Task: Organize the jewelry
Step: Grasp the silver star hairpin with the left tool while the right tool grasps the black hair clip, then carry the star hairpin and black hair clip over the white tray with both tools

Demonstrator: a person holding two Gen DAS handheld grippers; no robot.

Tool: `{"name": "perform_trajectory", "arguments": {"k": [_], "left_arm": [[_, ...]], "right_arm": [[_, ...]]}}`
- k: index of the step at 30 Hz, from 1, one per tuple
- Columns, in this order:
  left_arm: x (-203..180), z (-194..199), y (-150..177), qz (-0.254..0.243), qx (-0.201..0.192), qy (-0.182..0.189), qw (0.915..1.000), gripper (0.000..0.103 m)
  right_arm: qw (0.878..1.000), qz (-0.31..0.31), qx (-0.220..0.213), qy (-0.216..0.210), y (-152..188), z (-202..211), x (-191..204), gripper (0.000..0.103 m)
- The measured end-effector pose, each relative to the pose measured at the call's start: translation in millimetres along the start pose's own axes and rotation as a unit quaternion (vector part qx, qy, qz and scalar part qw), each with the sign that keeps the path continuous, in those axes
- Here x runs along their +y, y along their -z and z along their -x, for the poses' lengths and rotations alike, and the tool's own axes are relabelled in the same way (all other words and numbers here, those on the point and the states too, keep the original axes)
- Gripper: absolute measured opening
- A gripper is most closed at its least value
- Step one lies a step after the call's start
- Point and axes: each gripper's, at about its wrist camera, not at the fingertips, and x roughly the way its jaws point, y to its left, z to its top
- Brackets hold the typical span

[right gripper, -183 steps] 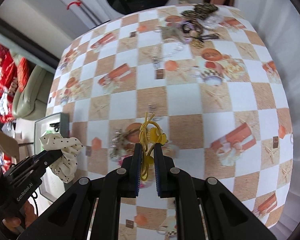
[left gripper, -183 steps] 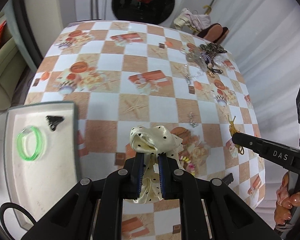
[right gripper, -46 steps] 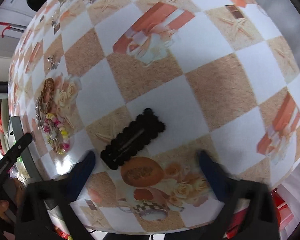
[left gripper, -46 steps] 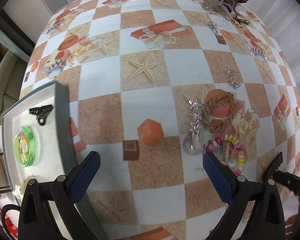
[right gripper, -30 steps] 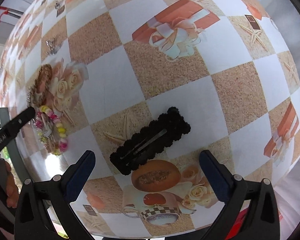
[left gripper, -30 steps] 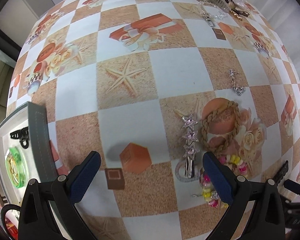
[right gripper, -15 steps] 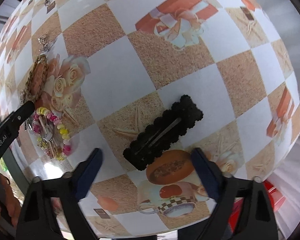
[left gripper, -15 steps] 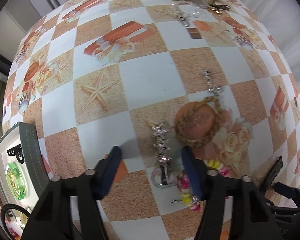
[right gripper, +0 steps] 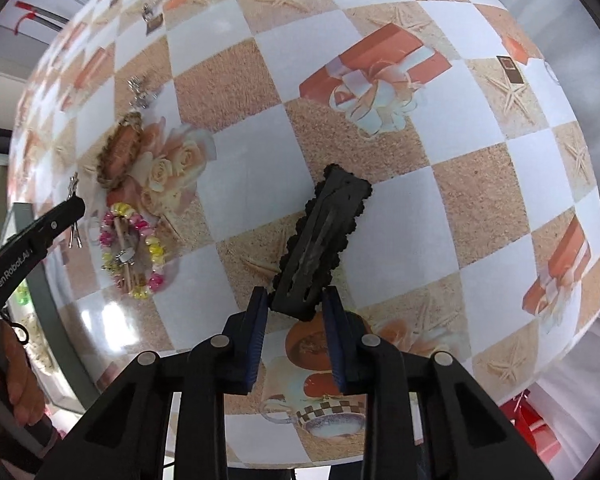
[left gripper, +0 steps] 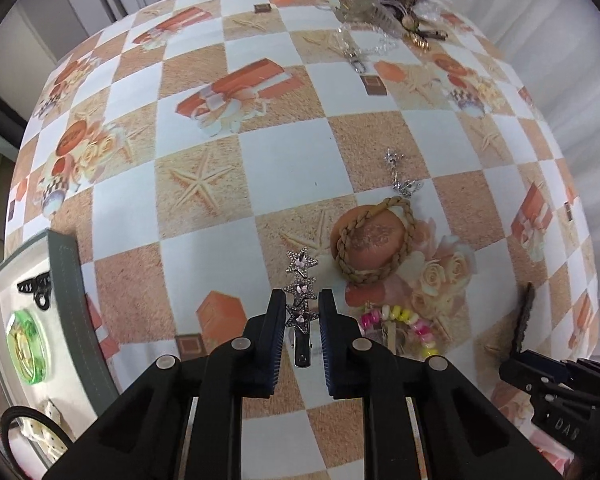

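On the checkered worktop (left gripper: pixel 284 168), the star hair clip (left gripper: pixel 300 300) and the black scalloped snap clip (right gripper: pixel 320 240), both light, stiff and thin, sit between the closing fingers of the left gripper (left gripper: pixel 300 320) and right gripper (right gripper: pixel 294 312), best pinched across their narrow sides, with the tray (left gripper: pixel 66 280) waiting left.

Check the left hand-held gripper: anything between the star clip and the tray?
Nothing visible. The star clip sits between the closing jaws of the left hand-held gripper. From there to the tray at left is only bare tablecloth; the tray's raised grey wall is the one thing to clear.
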Motion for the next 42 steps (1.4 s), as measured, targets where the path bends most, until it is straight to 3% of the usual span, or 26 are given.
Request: {"name": "perform_trajectory", "arguments": {"k": [6, 11, 16, 21, 23, 24, 25, 27, 29, 31, 35, 37, 42], "left_arm": [[16, 21, 5, 0.02, -0.014, 0.007, 0.9997, 0.021], [31, 51, 35, 0.038, -0.025, 0.009, 0.9989, 0.021], [44, 64, 49, 0.055, -0.028, 0.006, 0.998, 0.021], [51, 67, 60, 0.061, -0.023, 0.002, 0.9979, 0.021], [53, 68, 63, 0.062, -0.022, 0.002, 0.9978, 0.021], [54, 68, 65, 0.063, -0.022, 0.001, 0.9978, 0.021], [55, 68, 66, 0.064, -0.022, 0.0, 0.9977, 0.021], [56, 69, 68, 0.065, -0.021, 0.001, 0.9977, 0.021], [57, 69, 69, 0.064, -0.02, 0.0, 0.9978, 0.021], [56, 69, 70, 0.062, -0.021, 0.001, 0.9978, 0.021], [52, 71, 70, 0.06, -0.022, 0.004, 0.998, 0.021], [50, 73, 70, 0.058, -0.024, 0.006, 0.998, 0.021], [47, 75, 70, 0.053, -0.027, 0.008, 0.9982, 0.021]], "right_arm": [[0.999, 0.004, -0.009, -0.032, -3, 18, -13, 0.029], [0.999, 0.016, -0.015, -0.038, -10, 31, -20, 0.025], [0.999, 0.023, -0.015, -0.031, -9, 23, -22, 0.025], [1.0, 0.019, 0.004, -0.007, -14, -10, -22, 0.027], [1.0, 0.009, 0.009, 0.001, -18, -14, -25, 0.041], [1.0, 0.002, 0.004, 0.008, -21, -15, -27, 0.058], [1.0, -0.002, -0.002, 0.013, -23, -14, -28, 0.068], [1.0, -0.014, -0.006, 0.016, -29, -16, -31, 0.068], [0.999, -0.033, 0.002, 0.012, -32, -22, -34, 0.064], [0.999, -0.023, -0.004, 0.038, -36, -20, -29, 0.035], [0.999, 0.0, -0.009, 0.031, -36, -18, -24, 0.03], [1.0, 0.004, -0.018, 0.02, -36, -12, -25, 0.001], [0.999, 0.02, -0.027, -0.003, -32, 3, -25, 0.0]]}}
